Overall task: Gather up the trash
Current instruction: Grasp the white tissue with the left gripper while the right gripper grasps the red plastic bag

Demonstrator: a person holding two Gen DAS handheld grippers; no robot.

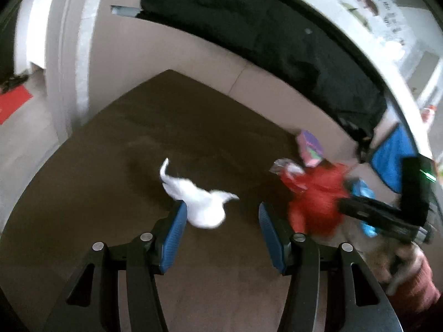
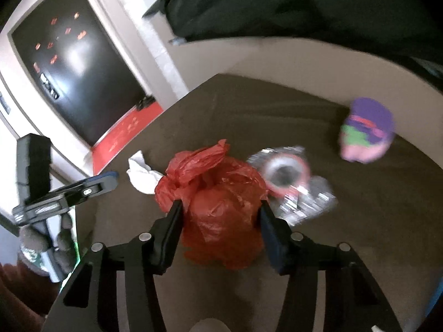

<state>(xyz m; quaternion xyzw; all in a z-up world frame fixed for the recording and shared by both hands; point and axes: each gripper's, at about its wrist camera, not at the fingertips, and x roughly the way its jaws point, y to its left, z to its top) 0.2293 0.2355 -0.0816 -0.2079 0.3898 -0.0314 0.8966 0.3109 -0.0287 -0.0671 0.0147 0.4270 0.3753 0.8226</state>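
Observation:
A crumpled white tissue lies on the brown tabletop. It rests against the left pad of my left gripper, whose jaws stand open with a gap on the tissue's right. A red plastic bag fills the space between the fingers of my right gripper, and both pads press into its sides. In the left wrist view the red bag sits to the right with the right gripper on it. The right wrist view also shows the tissue and the left gripper.
A clear crinkled wrapper with a red-rimmed ring lies right of the bag. A purple, pink and green packet sits near the table's far edge. Dark cloth hangs beyond the table. A red mat lies by a dark door.

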